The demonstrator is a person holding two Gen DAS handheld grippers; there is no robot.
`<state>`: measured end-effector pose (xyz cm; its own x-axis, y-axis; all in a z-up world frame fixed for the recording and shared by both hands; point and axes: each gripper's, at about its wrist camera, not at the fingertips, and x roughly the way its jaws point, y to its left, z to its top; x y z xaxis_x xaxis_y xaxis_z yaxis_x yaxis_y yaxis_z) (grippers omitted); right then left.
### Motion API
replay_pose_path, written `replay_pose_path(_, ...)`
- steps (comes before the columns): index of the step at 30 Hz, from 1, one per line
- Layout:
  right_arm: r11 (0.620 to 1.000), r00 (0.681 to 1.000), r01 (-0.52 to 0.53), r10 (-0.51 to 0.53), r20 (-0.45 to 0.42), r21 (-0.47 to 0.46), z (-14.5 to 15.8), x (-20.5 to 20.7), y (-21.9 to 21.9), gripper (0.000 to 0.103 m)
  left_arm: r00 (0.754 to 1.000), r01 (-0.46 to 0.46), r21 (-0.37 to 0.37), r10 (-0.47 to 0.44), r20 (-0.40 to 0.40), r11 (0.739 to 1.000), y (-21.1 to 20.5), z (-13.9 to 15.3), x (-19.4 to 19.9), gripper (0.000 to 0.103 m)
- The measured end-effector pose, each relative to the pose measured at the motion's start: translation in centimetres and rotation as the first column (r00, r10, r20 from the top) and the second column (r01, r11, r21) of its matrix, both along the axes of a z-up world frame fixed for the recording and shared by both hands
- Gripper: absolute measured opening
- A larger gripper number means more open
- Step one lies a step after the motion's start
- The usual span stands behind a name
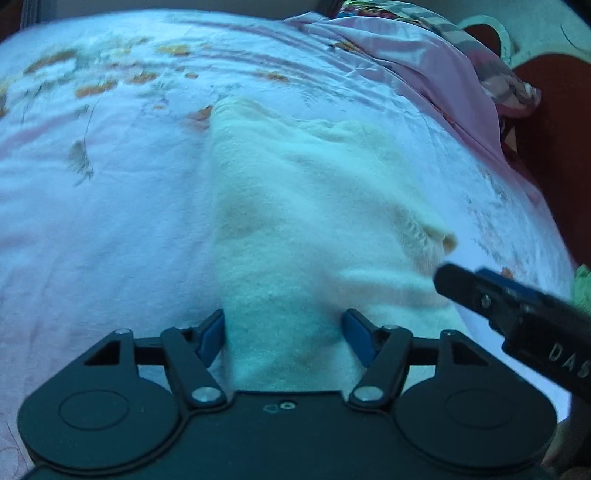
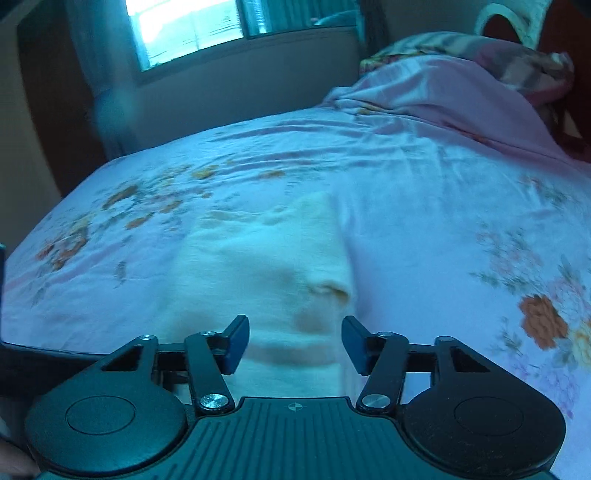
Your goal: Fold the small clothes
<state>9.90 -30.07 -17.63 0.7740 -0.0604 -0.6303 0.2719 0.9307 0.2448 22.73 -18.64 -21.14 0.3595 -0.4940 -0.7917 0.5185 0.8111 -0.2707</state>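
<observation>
A cream fleece garment (image 1: 314, 206) lies flat on the floral bedsheet (image 1: 110, 206), long side pointing away from me. My left gripper (image 1: 283, 332) hovers over its near end, jaws apart, the cloth showing between the blue pads without being pinched. A finger of my right gripper (image 1: 480, 295) reaches in from the right, close to the garment's right corner. In the right wrist view the same garment (image 2: 266, 266) lies below my right gripper (image 2: 293, 341), whose jaws also stand apart over the cloth's near right edge.
A crumpled pink blanket (image 2: 443, 96) and a patterned quilt (image 1: 509, 81) are heaped at the far right of the bed. A window (image 2: 192, 29) and wall stand beyond the bed's far edge. Something green (image 1: 583, 284) shows at the right edge.
</observation>
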Motion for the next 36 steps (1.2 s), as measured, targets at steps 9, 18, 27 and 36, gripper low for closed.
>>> replay_pose_path(9,0.99,0.994,-0.08,0.072,-0.078,-0.113,-0.9,8.1,-1.2,0.036,1.0,-0.018,-0.005,0.018,-0.003,1.0,-0.2,0.0,-0.1,0.067)
replay_pose_path(18,0.988,0.985,-0.048,0.023,-0.169,-0.144,-5.1,6.8,-3.6,0.061,0.999,-0.05,-0.026,0.049,-0.014,0.998,0.5,0.5,0.2,0.075)
replay_pose_path(27,0.966,0.983,-0.11,0.071,-0.167,-0.232,-4.6,2.3,0.7,0.052,0.995,-0.101,-0.042,0.1,-0.029,0.994,1.8,-0.5,1.3,0.075)
replay_pose_path(36,0.983,0.994,-0.06,0.042,-0.105,-0.175,-2.2,-0.9,0.4,0.052,0.992,-0.119,-0.069,0.121,0.029,0.991,3.8,1.3,-0.7,0.065)
